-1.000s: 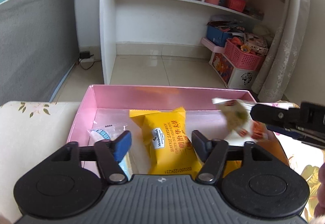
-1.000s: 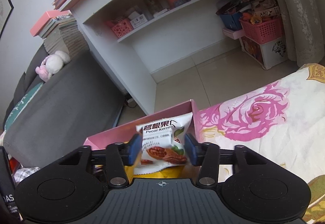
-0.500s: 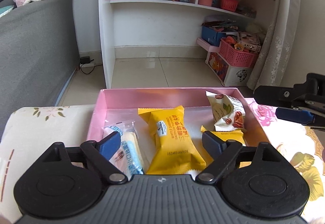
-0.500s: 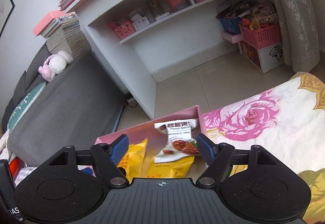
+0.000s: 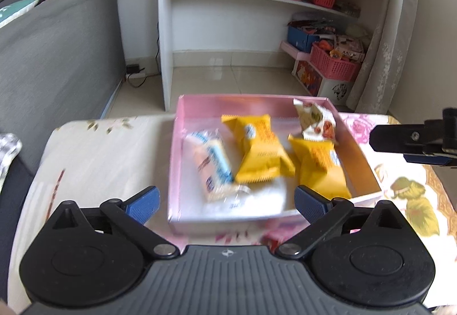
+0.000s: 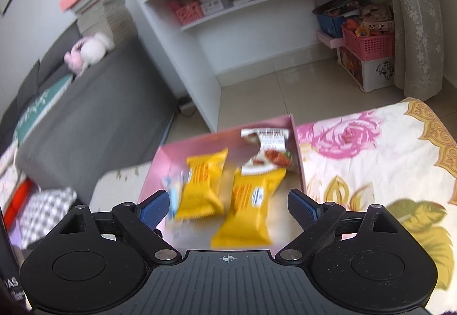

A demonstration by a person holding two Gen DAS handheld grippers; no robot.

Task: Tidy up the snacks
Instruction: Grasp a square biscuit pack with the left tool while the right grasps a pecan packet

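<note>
From the left wrist camera, the left gripper (image 5: 227, 202) hangs above the near edge of a shallow pink box (image 5: 175, 149), its jaws spread wide and having just been opening, with nothing held between them. The box sits on a flowered cloth (image 5: 94, 155) and holds four snacks. A pale packet with blue print (image 5: 212, 165) lies along the box's left side. Just right of it is a yellow packet (image 5: 261, 149), tilted, and beside that a second yellow packet (image 5: 321, 165) near the right wall. A white nut packet (image 5: 315, 122) leans in the far right corner, its lower end touching the second yellow packet. A clear plastic sheet lines the box floor (the print on it is too blurred to read). The right gripper (image 5: 411, 143) reaches in from the right edge, off to the side of the box and apart from it. Behind stand a white shelf unit (image 5: 228, 0) and a grey sofa (image 5: 57, 52).

From the right wrist camera, the right gripper's jaws also stand wide apart, having just been opening, and grip nothing. Past them, the pink box (image 6: 298, 155) shows the two yellow packets side by side, the white nut packet (image 6: 268, 149) against the far right wall overlapping the right one, and a blurred sliver of the blue-and-pale packet (image 6: 174, 192) at the left. The flowered cloth (image 6: 371, 149) spreads to the right.
</note>
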